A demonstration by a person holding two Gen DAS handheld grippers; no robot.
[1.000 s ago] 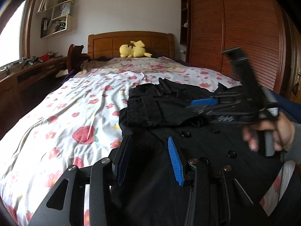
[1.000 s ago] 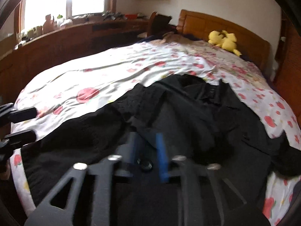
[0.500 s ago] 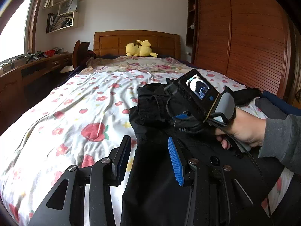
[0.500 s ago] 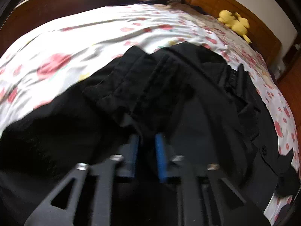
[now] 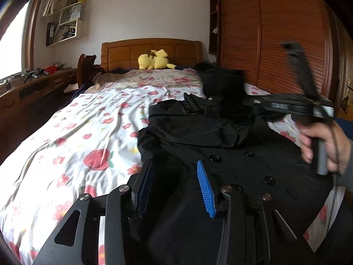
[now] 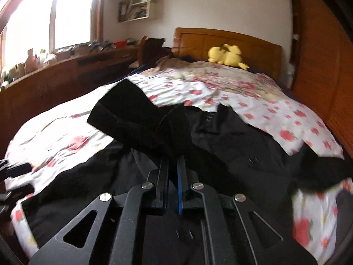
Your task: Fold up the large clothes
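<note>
Lying spread across the near half of the bed (image 5: 72, 137), a black coat (image 5: 231, 167) is shown with its buttoned front facing up; several round buttons (image 5: 215, 158) are visible on the panel nearest the left wrist camera. The bed is covered by a white sheet printed with red flowers.

The left gripper (image 5: 176, 185) is held just above the coat's lower edge with its jaws standing wide apart. Nothing is gripped between the blue-ribbed pads (image 5: 206, 191); only dark fabric is seen below the gap.

The right gripper (image 6: 172, 182) is seen in its own view with its jaws drawn almost together, a narrow gap remaining. A fold of the black coat (image 6: 141, 121) is pinched at the fingertips and is raised clear of the sheet, hanging as a thick roll tilted toward the left of that view. In the left wrist view the same gripper appears blurred at the right edge, held by the right hand (image 5: 324, 145), with the lifted fabric (image 5: 222, 84) suspended above the coat's upper part.

A yellow plush toy (image 5: 155, 63) is positioned against the wooden headboard (image 5: 152, 50). A slatted wooden wardrobe (image 5: 273, 35) is located on the far side of the bed, and wall shelves (image 5: 66, 19) are mounted near the window (image 6: 44, 13). A cluttered wooden ledge (image 6: 66, 59) runs below the window.
</note>
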